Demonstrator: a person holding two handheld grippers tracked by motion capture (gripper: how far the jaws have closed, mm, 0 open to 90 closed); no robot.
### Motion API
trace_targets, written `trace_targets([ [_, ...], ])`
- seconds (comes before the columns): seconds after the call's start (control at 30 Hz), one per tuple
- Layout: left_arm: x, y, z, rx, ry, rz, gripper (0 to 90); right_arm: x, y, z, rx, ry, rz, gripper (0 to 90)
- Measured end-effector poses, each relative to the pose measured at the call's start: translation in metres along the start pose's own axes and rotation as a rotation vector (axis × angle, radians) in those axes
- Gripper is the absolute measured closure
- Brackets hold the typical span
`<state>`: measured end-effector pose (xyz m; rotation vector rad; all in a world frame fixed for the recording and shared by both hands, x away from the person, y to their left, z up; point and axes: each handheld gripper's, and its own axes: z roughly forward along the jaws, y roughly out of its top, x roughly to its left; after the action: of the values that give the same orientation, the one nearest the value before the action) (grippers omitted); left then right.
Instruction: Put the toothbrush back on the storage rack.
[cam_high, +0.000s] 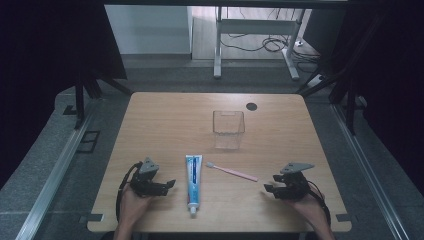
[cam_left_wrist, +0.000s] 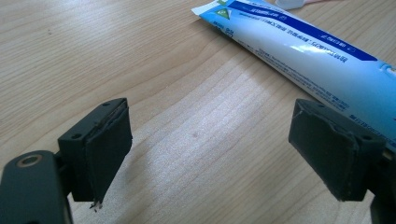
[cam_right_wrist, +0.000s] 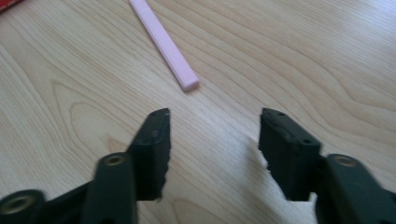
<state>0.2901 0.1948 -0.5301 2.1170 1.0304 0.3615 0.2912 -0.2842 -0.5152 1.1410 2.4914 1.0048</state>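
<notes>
Lying near the table's (cam_high: 150, 107) front edge, the toothpaste tube (cam_high: 193, 184) serves as the landmark: its cap points toward the person, its flat crimped end away. The left gripper (cam_high: 169, 185) rests just left of the tube, jaws pointing at it; the pink toothbrush (cam_high: 232, 171) lies just right of the tube, head nearest the tube's far end, handle slanting away to the right. The right gripper (cam_high: 267, 188) sits farther right of the tube, beyond the handle's tip, jaws aimed back toward it. A clear plastic cup (cam_high: 228, 129) stands beyond the tube, toward the table's middle.

The high view gives this whole layout but not the jaw gaps. The left gripper view supplies the left gripper (cam_left_wrist: 208, 154) standing wide with bare wood between its pads, the toothpaste tube (cam_left_wrist: 308, 60) running just beyond its right-hand jaw. The right gripper view shows the right gripper (cam_right_wrist: 214, 154) at a middling gap, gripping nothing, with the end of the toothbrush (cam_right_wrist: 166, 44) handle close ahead, apart from the jaws.
</notes>
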Motion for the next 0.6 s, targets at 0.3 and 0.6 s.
trace_targets([
  [0.3, -0.001, 0.0, 0.0, -0.005, 0.006, 0.002, 13.5, 0.007, 0.015, 0.004, -0.029, 0.039, -0.1, 74.2],
  [0.6, -0.001, 0.0, -0.001, -0.01, 0.01, 0.001, 13.5, 0.009, 0.031, 0.015, -0.023, 0.028, -0.126, 89.4],
])
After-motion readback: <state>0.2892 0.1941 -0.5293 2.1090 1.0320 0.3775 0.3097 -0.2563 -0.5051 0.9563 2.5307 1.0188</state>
